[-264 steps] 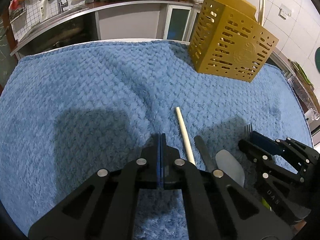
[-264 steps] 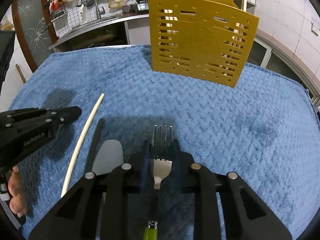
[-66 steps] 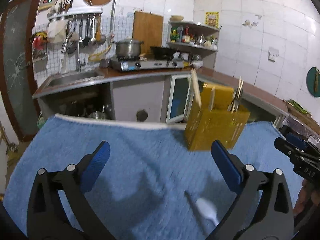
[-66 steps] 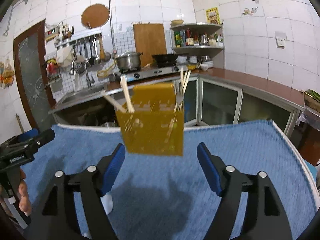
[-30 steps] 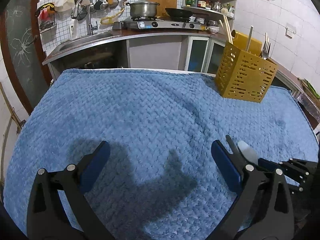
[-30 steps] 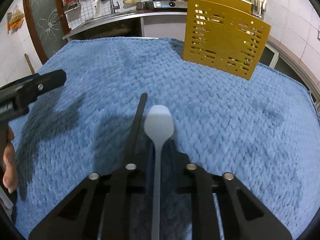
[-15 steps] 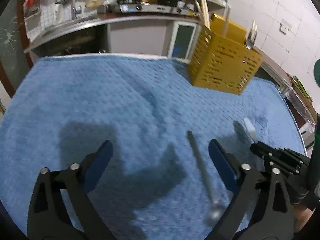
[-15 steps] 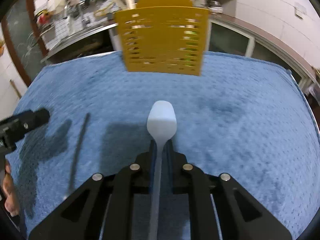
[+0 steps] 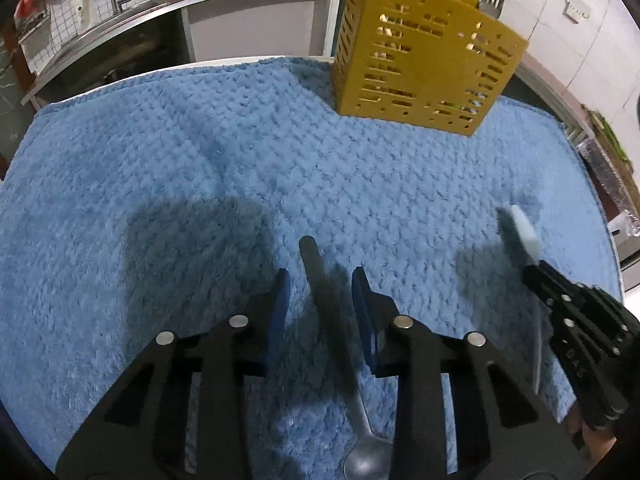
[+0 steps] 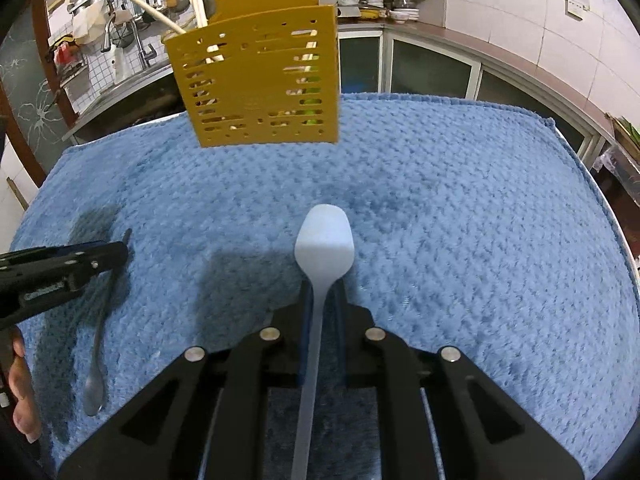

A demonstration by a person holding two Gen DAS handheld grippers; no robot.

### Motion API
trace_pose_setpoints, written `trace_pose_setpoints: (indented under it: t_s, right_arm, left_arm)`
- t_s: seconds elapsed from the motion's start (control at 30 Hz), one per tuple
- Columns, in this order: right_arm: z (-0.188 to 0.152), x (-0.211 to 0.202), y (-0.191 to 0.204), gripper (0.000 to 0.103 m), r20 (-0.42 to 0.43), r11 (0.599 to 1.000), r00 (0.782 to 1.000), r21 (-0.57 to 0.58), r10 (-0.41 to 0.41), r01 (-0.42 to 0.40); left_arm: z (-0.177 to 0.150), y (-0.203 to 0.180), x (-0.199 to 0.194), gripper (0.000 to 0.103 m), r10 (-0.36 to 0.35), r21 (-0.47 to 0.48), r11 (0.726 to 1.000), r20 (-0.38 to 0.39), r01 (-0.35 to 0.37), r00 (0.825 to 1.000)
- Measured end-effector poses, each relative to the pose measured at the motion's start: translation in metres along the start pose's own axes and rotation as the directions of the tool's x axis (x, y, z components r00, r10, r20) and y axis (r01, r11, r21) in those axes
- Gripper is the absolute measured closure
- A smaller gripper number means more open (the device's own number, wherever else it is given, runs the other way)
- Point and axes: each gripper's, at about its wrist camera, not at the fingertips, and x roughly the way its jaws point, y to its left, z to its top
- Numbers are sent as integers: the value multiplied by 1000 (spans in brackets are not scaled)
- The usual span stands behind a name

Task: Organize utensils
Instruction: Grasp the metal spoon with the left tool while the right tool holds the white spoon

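Observation:
A dark-handled metal spoon (image 9: 320,292) lies on the blue towel (image 9: 160,160), handle pointing away. My left gripper (image 9: 320,300) straddles that handle; its jaws are closing, with a gap still showing on both sides of the handle. In the right wrist view the same spoon (image 10: 98,344) lies under the left gripper (image 10: 116,256). My right gripper (image 10: 322,292) is shut on the handle of a white spoon (image 10: 324,240), held above the towel with the bowl forward. At the far edge stands the yellow slotted utensil holder (image 10: 260,80), (image 9: 424,56), with chopsticks and a fork in it.
The towel (image 10: 480,220) covers the whole tabletop. Behind it run a kitchen counter with a sink (image 9: 100,28) and a stove. From the left wrist view the right gripper (image 9: 532,272) hovers at the right edge with the white spoon (image 9: 520,228).
My left gripper has dropped over the dark spoon and its jaws have narrowed around the handle. The right gripper has carried the white spoon away from the dark one, toward the holder.

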Motion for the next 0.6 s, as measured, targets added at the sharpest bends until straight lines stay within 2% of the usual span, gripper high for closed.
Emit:
trace_pose_setpoints:
  t_s: [0.13,0.23,0.27,0.4,0.6]
  right_arm:
    - [1,-1,-3,92,5,1000,1000,10,1,-1]
    - [2,-1,-7,92,7,1000,1000,17,1,-1]
    - [3,-1,-7,92,7,1000,1000,20,1,-2]
    - [6,-2,-9,92,11,1000,1000,23,10,-10]
    - [13,-6,-7,92,26,999,999,22,27,-28]
  left_arm:
    - [5,-6,10,75,23,12,1000,-17,-23,1000]
    - [10,-10,14,86,32,25,999,-21,-32,999]
    - [12,-10,14,93,28,25,999,-23,-27,999]
    - [17,-8,16,94,4,18,1000,-30,-3,1000]
    - [21,1,6,95,-36,-3,999,5,36,999]
